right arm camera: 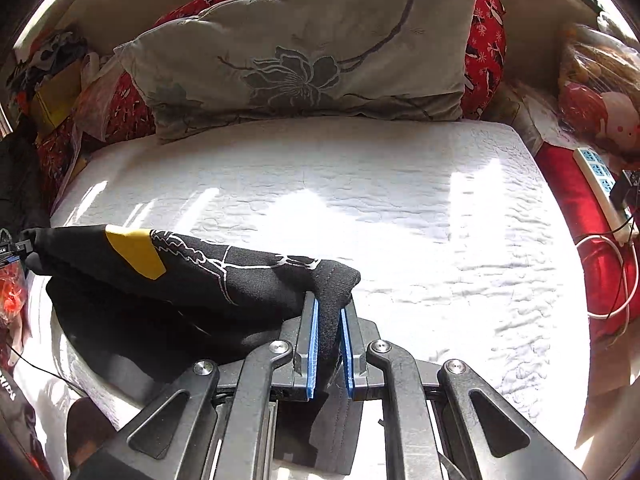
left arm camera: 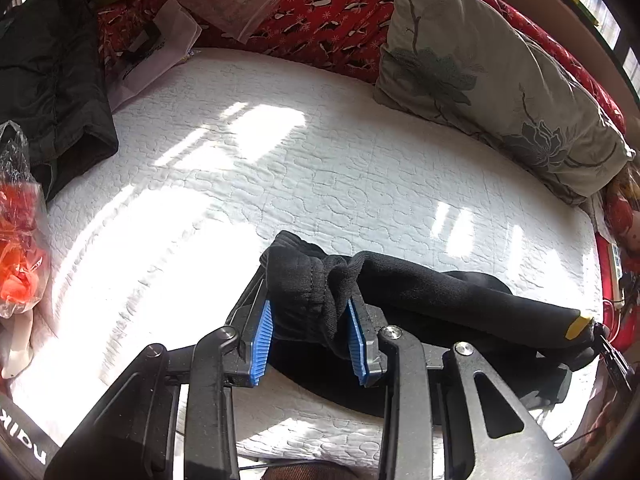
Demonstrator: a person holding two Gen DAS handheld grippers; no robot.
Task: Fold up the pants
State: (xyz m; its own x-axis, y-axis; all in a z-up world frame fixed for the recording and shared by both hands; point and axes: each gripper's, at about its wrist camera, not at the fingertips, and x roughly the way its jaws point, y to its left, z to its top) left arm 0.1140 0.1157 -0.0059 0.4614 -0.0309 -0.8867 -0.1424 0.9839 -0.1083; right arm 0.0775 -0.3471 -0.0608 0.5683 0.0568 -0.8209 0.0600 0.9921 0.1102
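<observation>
The black pants (left arm camera: pixel 460 300) hang stretched between both grippers above the white quilted mattress (left arm camera: pixel 280 152). My left gripper (left arm camera: pixel 310 308) is shut on a bunched black end of the pants, its blue pads (left arm camera: pixel 262 336) pressing the thick fabric. In the right wrist view the pants (right arm camera: pixel 192 272) show a yellow patch and a white line print. My right gripper (right arm camera: pixel 329 312) is shut on the other end of them, pads nearly together. The far ends of the fabric run off toward the opposite gripper in each view. The lower layers sag in shadow beneath.
A grey flowered pillow (right arm camera: pixel 304 52) leans against red patterned bedding (left arm camera: pixel 332 16) at the back. A dark garment (left arm camera: pixel 52 92) and plastic bags (left arm camera: pixel 20 240) lie at the left. A white power strip (right arm camera: pixel 600 184) with cords sits at the mattress's right edge.
</observation>
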